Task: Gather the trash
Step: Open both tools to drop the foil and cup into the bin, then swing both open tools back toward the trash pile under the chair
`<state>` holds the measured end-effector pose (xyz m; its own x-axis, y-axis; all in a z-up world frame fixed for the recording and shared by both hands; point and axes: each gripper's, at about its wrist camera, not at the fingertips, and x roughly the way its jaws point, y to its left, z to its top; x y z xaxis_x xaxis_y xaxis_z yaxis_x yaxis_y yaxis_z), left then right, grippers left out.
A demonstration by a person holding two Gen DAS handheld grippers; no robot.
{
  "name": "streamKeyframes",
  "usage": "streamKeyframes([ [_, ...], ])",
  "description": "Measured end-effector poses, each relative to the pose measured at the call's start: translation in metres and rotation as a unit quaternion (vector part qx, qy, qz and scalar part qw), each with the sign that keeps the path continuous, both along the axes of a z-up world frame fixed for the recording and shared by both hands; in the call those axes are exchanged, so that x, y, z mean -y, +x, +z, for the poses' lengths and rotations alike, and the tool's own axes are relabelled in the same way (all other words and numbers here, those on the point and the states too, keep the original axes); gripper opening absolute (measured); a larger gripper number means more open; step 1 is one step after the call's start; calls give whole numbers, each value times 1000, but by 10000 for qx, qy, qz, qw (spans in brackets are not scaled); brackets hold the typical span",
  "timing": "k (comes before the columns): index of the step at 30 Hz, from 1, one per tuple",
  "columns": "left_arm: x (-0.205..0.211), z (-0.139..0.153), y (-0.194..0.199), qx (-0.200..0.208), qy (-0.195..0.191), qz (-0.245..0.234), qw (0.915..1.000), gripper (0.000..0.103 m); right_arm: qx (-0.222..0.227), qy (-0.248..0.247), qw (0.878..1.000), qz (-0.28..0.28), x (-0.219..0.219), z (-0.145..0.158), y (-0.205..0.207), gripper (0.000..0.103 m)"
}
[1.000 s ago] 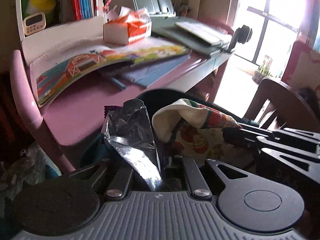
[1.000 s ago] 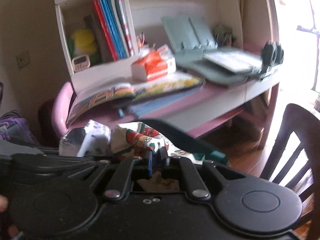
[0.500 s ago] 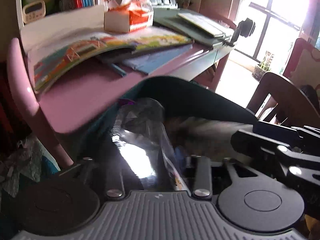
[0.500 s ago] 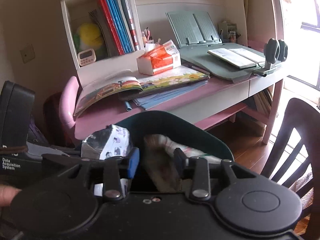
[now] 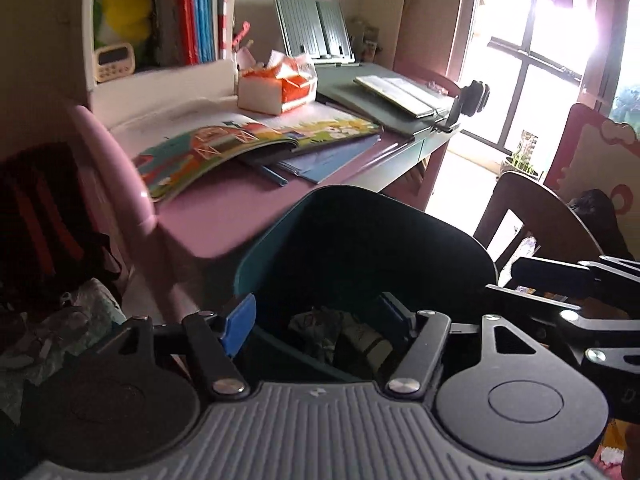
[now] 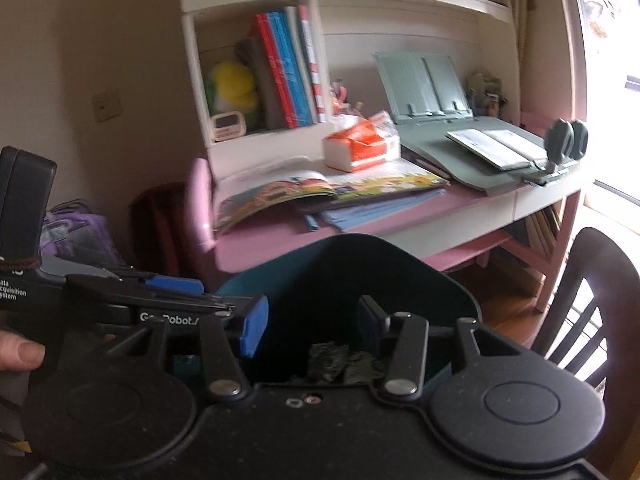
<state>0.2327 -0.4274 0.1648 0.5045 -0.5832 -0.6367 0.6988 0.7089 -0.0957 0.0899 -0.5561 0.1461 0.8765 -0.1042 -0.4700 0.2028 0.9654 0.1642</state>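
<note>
Dropped since a second ago, wrappers (image 5: pixel 340 338) lie in the teal bin (image 5: pixel 280 240); both grippers' (image 5: pixel 318 316) (image 6: pixel 310 322) jaws spread wide, empty.

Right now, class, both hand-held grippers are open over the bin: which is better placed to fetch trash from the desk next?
Probably the left hand-held gripper: it sits on the bin's desk side, with the pink desk closer in its view. The right hand-held gripper is equally empty, so the margin is slim.
</note>
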Motion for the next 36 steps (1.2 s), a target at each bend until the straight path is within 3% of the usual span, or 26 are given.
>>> streamKeyframes([
  [7, -61, 13, -25, 159, -46, 155, 9997, 73, 13, -70, 9991, 413, -46, 10, -10, 50],
  [18, -186, 10, -51, 152, -127, 650, 9977, 73, 1, -83, 9908, 1349, -138, 8, -13, 51],
  [28, -310, -22, -64, 37, -11, 1409, 9900, 79, -235, -18, 9714, 2364, -238, -23, 11, 55],
  [36, -415, -69, -64, -203, 23, 2150, 9764, 87, -646, 49, 9469, 3150, -319, -71, 41, 57],
])
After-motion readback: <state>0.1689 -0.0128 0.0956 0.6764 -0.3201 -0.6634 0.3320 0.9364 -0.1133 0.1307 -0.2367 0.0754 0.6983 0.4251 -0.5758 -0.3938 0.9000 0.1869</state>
